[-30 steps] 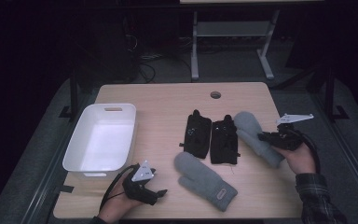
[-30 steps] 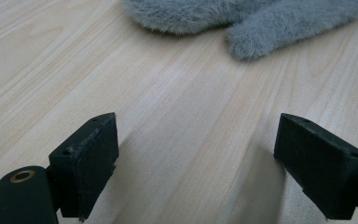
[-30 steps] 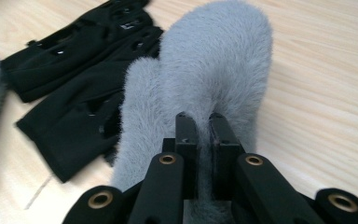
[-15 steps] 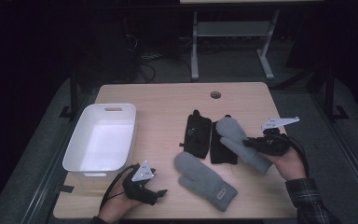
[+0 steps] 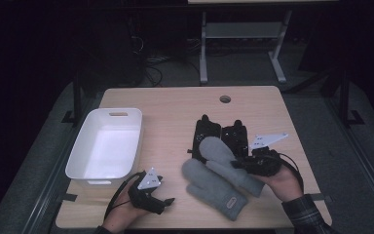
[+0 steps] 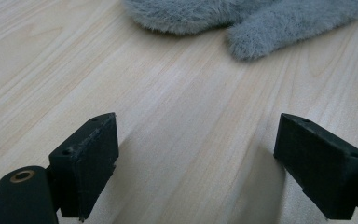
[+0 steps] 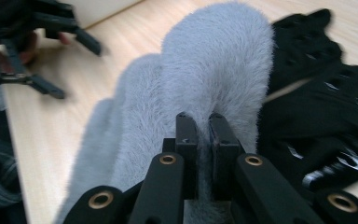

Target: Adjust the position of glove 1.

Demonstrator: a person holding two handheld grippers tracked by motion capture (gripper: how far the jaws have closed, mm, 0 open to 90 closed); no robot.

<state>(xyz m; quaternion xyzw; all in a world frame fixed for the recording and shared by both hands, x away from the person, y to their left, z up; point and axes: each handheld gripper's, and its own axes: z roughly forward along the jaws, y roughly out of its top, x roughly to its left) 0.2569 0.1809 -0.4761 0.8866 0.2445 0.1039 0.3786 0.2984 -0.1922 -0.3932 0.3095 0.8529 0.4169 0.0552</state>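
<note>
Two grey fuzzy mittens lie near the table's front. My right gripper is shut on the upper grey mitten, its jaws pinching the fabric in the right gripper view. That held mitten partly overlaps the second grey mitten, which lies flat, and the pair of black gloves behind it. The black gloves show to the right of my jaws. My left gripper rests open on the wood at the front left, nothing between its jaws. The flat mitten's edge lies ahead of it.
A white empty bin stands at the table's left. A round cable hole sits near the far edge. The wooden table has bare room in the middle and back. A desk frame stands on the floor beyond.
My right gripper has carried the grey mitten leftward from the right edge, across the black gloves and onto the other mitten. The left gripper has stayed put.
</note>
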